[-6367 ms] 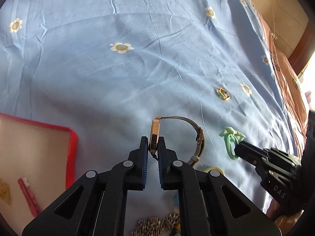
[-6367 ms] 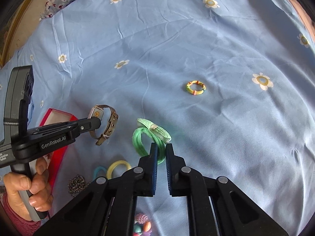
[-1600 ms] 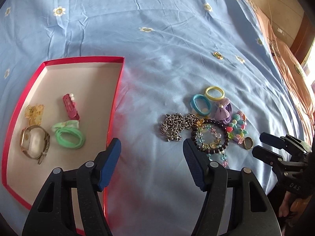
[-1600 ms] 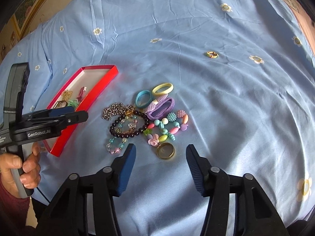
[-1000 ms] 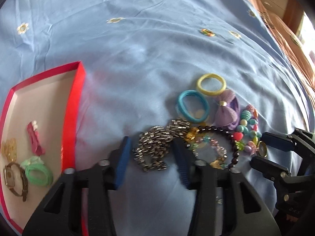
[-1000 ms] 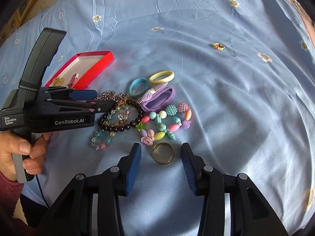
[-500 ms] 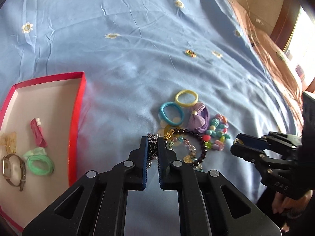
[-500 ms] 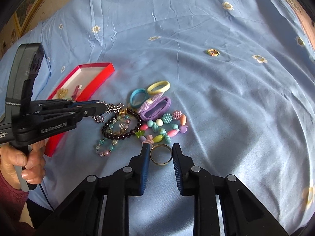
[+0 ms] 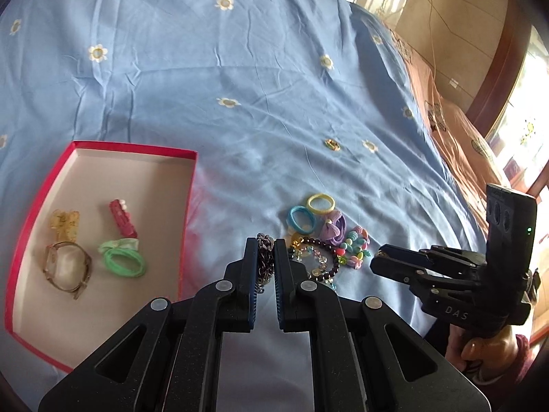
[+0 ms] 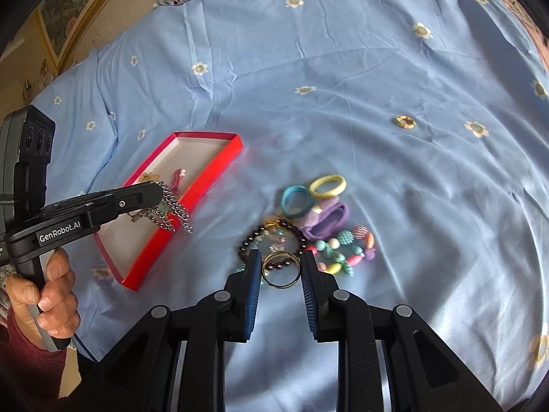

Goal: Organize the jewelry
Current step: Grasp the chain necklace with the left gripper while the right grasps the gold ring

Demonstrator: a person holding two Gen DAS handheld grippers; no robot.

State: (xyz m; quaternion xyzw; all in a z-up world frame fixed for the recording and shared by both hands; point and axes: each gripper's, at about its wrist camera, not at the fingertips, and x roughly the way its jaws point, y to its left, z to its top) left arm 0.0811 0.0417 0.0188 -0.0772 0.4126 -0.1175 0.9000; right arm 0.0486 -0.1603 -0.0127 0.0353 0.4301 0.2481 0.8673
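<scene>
While the left gripper (image 9: 265,257) clamps shut on a silver metal link chain (image 10: 171,211) dangling above the red-rimmed box (image 10: 206,185), the right gripper (image 10: 279,267), narrowly parted, pinches a thin gold metal ring (image 10: 279,271) over the blue flowered sheet (image 10: 343,68), nr the bead pile.

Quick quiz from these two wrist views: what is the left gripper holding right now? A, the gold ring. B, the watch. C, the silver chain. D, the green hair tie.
C: the left gripper is shut on the silver chain, which dangles from its tips above the red box edge.
</scene>
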